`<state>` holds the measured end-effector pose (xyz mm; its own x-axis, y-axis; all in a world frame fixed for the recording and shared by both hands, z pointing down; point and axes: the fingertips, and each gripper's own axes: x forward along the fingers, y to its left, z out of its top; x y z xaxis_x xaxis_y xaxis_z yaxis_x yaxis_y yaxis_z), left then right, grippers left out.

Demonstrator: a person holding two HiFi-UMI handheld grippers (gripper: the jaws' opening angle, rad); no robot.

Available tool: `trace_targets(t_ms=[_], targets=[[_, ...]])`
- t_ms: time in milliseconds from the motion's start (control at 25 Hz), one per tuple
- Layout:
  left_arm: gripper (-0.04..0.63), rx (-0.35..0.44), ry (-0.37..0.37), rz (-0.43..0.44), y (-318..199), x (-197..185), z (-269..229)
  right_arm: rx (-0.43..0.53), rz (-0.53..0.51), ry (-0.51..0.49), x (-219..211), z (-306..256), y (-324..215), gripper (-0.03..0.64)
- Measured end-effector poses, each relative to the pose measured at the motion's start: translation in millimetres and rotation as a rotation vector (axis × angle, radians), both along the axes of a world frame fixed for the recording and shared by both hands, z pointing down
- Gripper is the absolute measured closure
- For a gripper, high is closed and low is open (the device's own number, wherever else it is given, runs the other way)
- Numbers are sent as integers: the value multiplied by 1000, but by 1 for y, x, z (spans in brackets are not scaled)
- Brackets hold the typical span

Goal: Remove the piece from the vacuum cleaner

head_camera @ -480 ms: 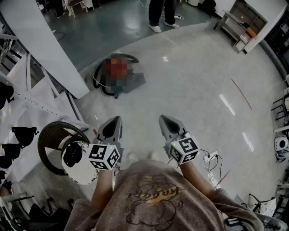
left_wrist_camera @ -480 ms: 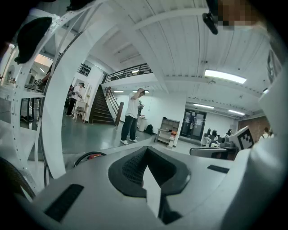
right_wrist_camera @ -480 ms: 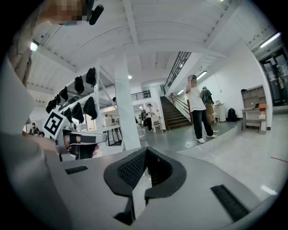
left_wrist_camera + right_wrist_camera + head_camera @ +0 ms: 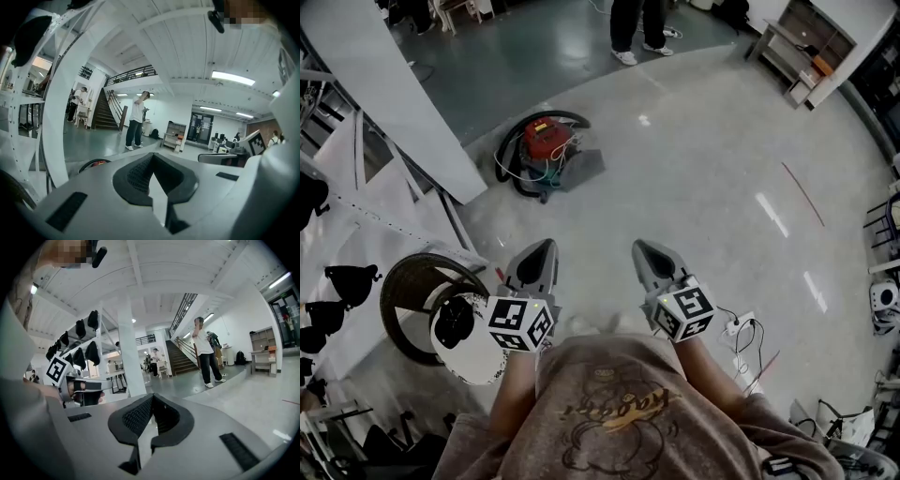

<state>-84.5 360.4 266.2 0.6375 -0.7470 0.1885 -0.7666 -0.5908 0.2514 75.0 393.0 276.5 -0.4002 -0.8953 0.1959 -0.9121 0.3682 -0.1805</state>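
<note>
Barely shifted left hand-held gripper (image 4: 540, 249), vacuum cleaner (image 4: 546, 142) well ahead

Very little is different. In the head view the left gripper (image 4: 542, 247) and the right gripper (image 4: 639, 249) have moved a tiny bit to the right; the person's pale shoe tips (image 4: 581, 325) between them have moved right a little more.

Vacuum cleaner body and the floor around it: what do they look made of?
Vacuum cleaner: red body, probably moulded plastic, judging by its rounded shape and even colour. Floor: pale polished stone or sealed concrete, glossy, since bright light streaks reflect in it.
</note>
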Motion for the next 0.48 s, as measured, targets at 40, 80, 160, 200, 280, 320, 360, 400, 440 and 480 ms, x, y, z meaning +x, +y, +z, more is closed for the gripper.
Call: trace_targets(t_ms=[40,80,160,200,280,320,360,400,440,480], targets=[[593,0,1,4,-1,-2,2,-1,8,-11,-1,1,0,617],[593,1,5,10,-1,-3,4,1,15,-17,-3,2,0,617],[592,4,11,24,-1,-5,7,7,23,-11,-6,6,0,617],[592,6,12,32,-2,-6,8,8,29,-5,-7,8,0,617],[594,8,13,44,-6,-8,10,5,44,1,-10,12,-4,617],[592,8,15,48,-8,-9,11,4,50,1,-11,13,-6,617],[592,6,18,52,-10,-11,12,3,52,3,-13,14,-8,617],[594,4,19,54,-12,-12,13,4,53,6,-15,14,-10,617],[592,3,20,57,-15,-13,15,6,53,9,-17,15,-12,617],[592,2,19,59,-18,-14,16,7,53,11,-18,15,-15,617]])
